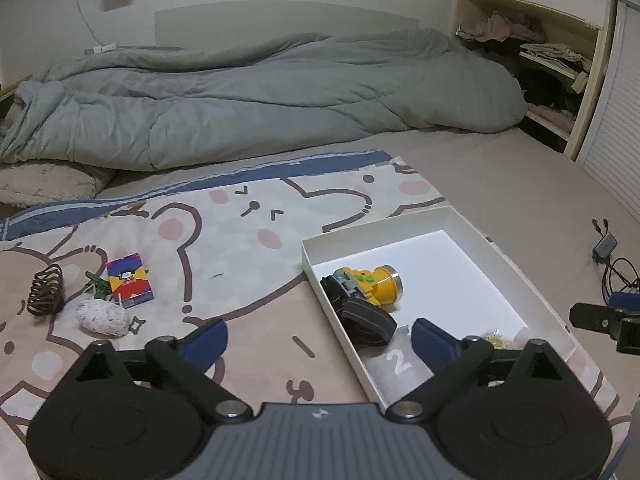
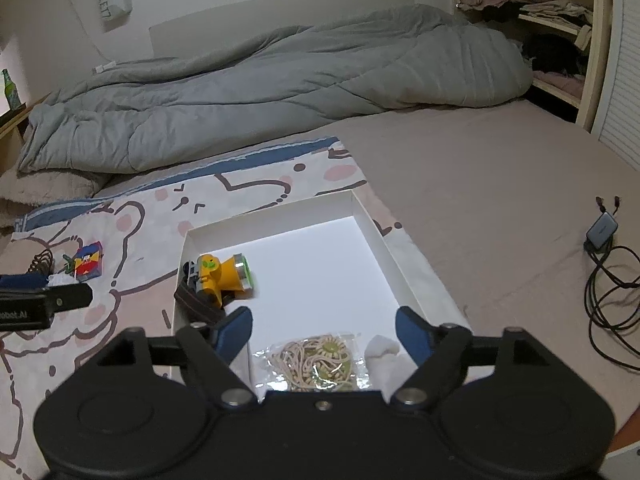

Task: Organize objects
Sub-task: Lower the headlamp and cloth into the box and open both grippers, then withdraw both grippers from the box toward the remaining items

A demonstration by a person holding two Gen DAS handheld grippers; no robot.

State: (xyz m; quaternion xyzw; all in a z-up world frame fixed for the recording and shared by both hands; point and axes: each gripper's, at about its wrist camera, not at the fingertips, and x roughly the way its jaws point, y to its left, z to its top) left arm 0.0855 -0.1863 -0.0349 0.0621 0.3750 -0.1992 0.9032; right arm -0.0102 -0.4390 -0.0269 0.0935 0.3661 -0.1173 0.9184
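Left claw (image 1: 320, 336) is wide and empty, hanging over the near-left corner of the white box (image 1: 496, 248). Right claw (image 2: 324, 330) is also spread with nothing gripped, above the bagged bead necklace (image 2: 316, 364) lying in the box. You look to be between picks. The yellow headlamp (image 1: 370, 284) with its strap is already in the box, along with a clear bag marked 2 (image 1: 396, 362). Still out on the bear-print blanket (image 1: 248, 248), well left of the box: the card pack (image 1: 130, 280), the knitted pouch (image 1: 105, 318), the dark coil hair tie (image 1: 46, 290) and a small green clip (image 1: 96, 282). Next you'd likely swing the left claw over to that cluster; they sit close together, so single one out and close on it alone.
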